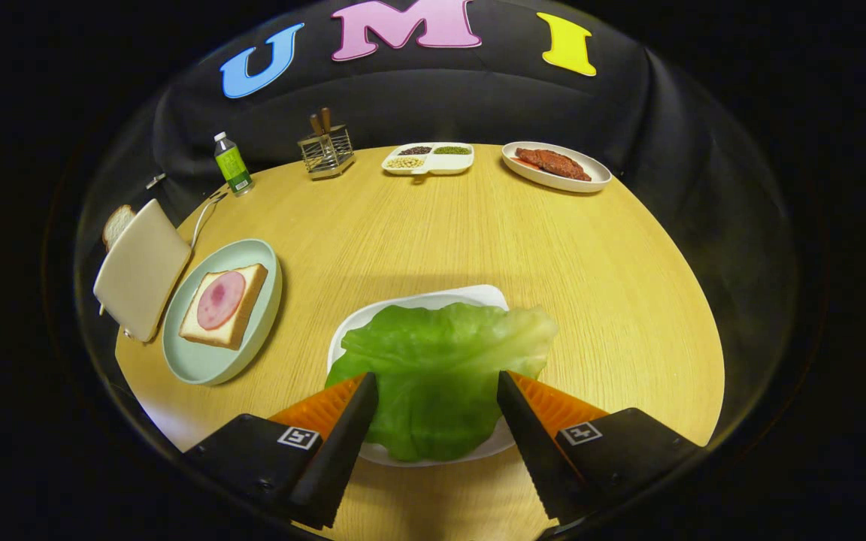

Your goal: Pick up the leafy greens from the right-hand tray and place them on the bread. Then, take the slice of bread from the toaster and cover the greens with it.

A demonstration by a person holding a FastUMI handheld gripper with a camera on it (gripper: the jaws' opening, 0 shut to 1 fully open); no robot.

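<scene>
A large green leaf (440,361) lies on a white tray (470,295) on the wooden table. My gripper (437,383) is open, its two fingers standing on either side of the leaf's near half, above it and not pressing on it. To the left, a pale green plate (252,259) holds a slice of bread (241,315) topped with a round pink slice of ham (220,299). Further left stands a cream toaster (140,269) with a slice of bread (116,224) sticking out of its far end.
Along the table's far edge stand a small green bottle (232,165), a wire holder with utensils (326,150), a divided white dish of beans and grains (428,158), and an oval white plate with reddish meat (557,167). A cord runs from the toaster toward the bottle.
</scene>
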